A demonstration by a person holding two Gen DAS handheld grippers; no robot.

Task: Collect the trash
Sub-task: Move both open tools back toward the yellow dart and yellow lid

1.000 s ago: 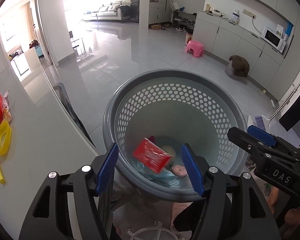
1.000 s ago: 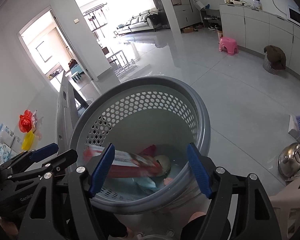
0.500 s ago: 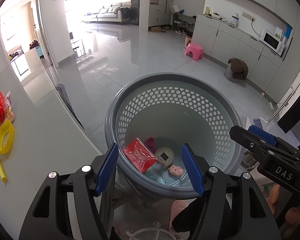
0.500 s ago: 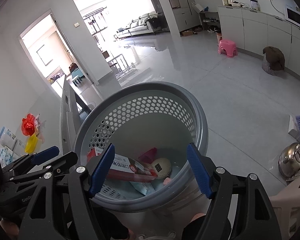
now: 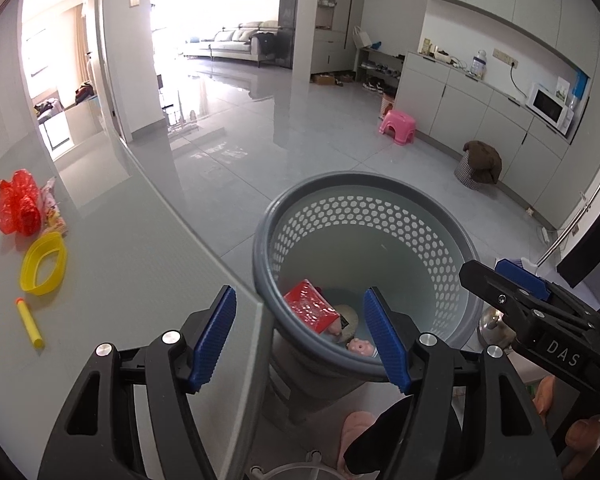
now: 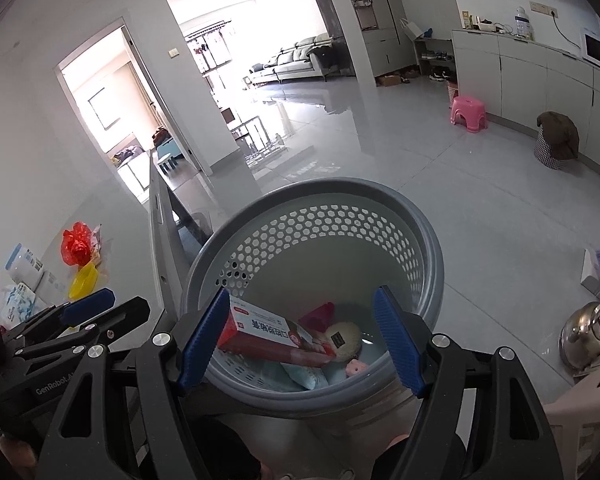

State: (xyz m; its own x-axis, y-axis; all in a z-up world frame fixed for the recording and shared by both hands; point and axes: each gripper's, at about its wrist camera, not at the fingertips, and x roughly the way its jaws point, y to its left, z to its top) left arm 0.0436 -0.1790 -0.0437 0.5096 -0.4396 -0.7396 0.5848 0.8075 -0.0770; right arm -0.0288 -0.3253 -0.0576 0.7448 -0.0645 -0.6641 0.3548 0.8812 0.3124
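Both tongs gape empty: left gripper (image 5: 300, 340) and right gripper (image 6: 300, 340) hang above the grey basket (image 6: 428, 232), red carton (image 6: 276, 336) lying inside below them. Next, probably, the red bag (image 5: 18, 204) and yellow ring (image 5: 44, 264), far left of them.

Both grippers tilt downward, jaws apart and empty: the left gripper (image 5: 300, 340), with the right gripper (image 6: 300, 340) at its three o'clock.
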